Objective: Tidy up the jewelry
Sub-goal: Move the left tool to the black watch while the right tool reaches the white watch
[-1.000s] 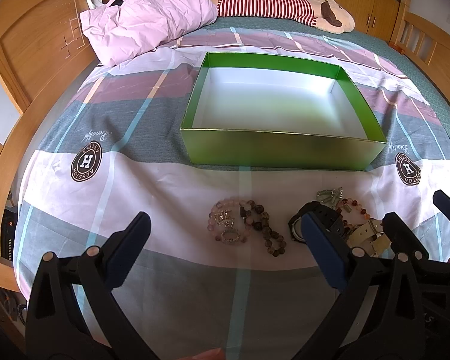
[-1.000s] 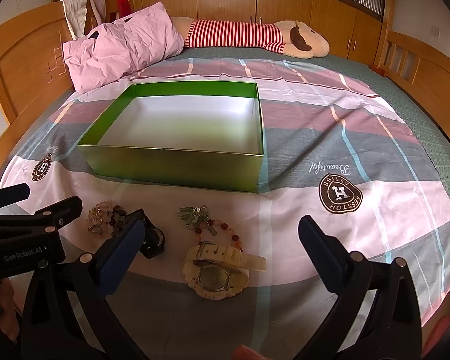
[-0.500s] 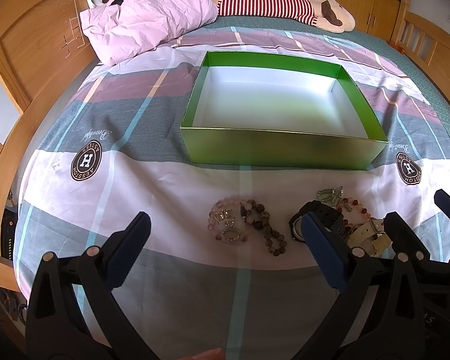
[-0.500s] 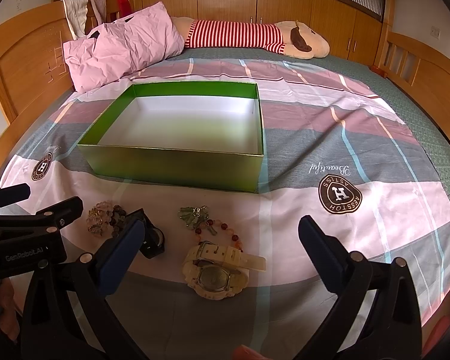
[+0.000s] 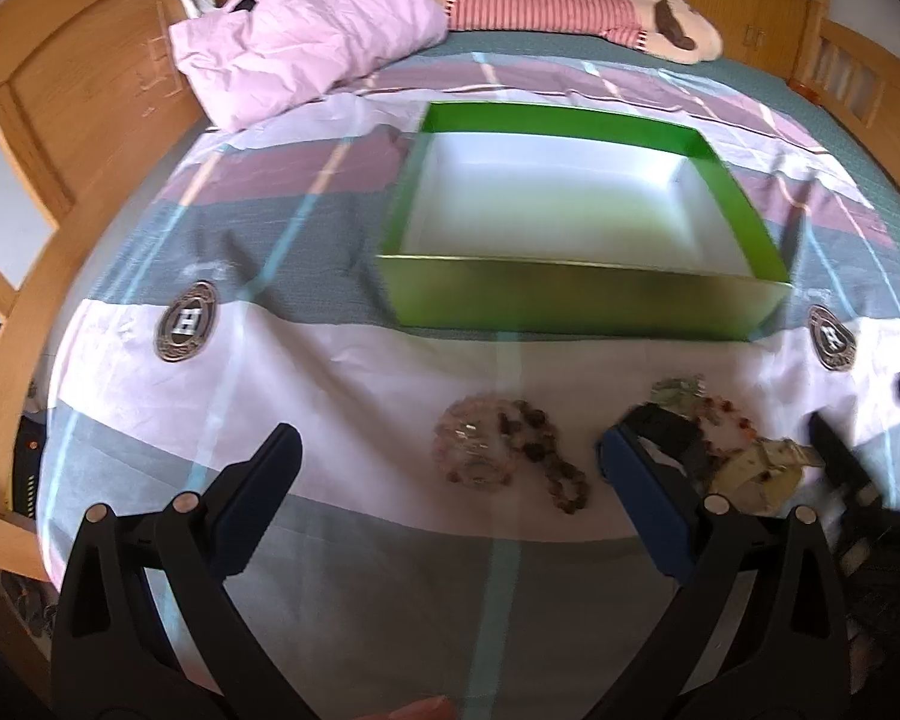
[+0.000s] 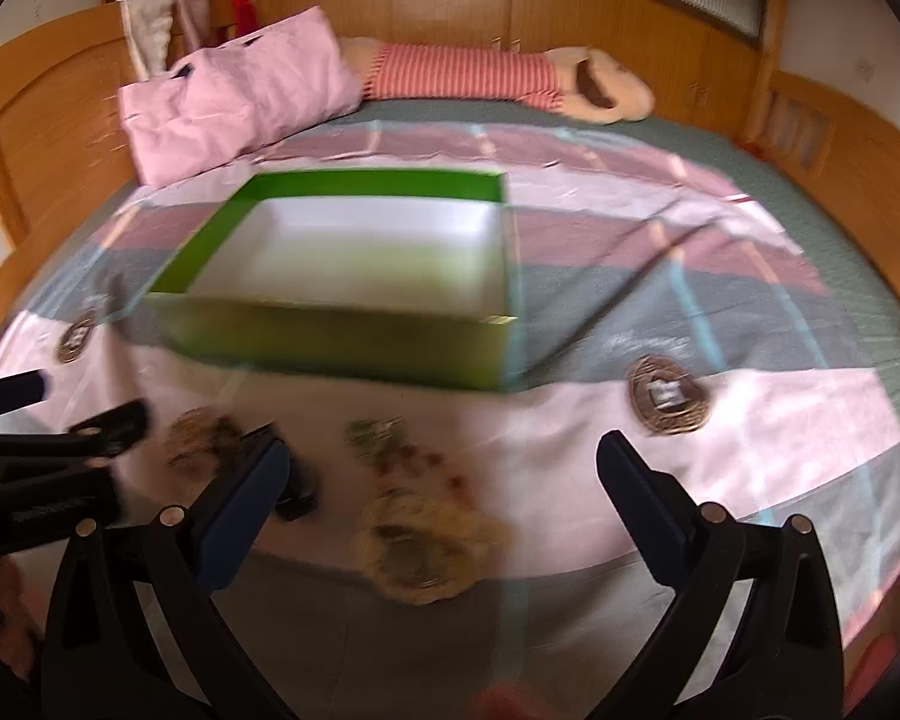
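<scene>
Bed [image 5: 342, 396]: views now blurred vs before; both tongs [image 5: 450, 456] [image 6: 444, 462] wide apart, nothing held.

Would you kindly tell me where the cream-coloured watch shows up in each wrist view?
Left wrist: cream watch at lower right, partly behind the left gripper's right finger.
Right wrist: cream watch at lower centre, blurred, between the right gripper's fingers.
Shared landmark: green box beyond it.
</scene>
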Demonstrator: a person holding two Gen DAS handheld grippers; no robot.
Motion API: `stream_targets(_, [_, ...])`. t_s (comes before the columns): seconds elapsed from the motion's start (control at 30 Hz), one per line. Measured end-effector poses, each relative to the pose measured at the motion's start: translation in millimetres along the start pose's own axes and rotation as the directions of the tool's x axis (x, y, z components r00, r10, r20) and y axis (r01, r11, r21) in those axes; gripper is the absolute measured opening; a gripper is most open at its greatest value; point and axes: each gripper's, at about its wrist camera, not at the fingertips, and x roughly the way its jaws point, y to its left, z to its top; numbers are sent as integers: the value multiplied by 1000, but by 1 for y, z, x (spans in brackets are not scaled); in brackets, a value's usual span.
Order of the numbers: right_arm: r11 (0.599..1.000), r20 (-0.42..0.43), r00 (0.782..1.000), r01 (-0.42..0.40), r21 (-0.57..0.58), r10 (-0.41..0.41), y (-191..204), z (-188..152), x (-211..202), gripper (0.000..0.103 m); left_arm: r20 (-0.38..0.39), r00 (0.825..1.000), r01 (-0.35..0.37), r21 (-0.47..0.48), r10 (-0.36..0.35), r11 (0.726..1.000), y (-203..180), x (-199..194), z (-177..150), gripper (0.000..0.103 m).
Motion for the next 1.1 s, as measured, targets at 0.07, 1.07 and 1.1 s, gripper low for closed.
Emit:
stream_targets(0.07, [996, 25, 997, 74, 41, -75, -20, 10, -6, 102, -18, 1000, 25, -45, -26, 999, 14, 4, 3, 101])
stream_targets(1.07, [990, -352, 931, -125, -60, 96, -15, -29, 45, 54, -223, 922, 315, -52, -318, 948, -47, 46, -12, 64])
stream_targets(1.1, [991, -333, 939, -117, -67, 88, -15, -29, 45, 54, -222, 917, 325, -63, -330, 944, -46, 49, -13, 55])
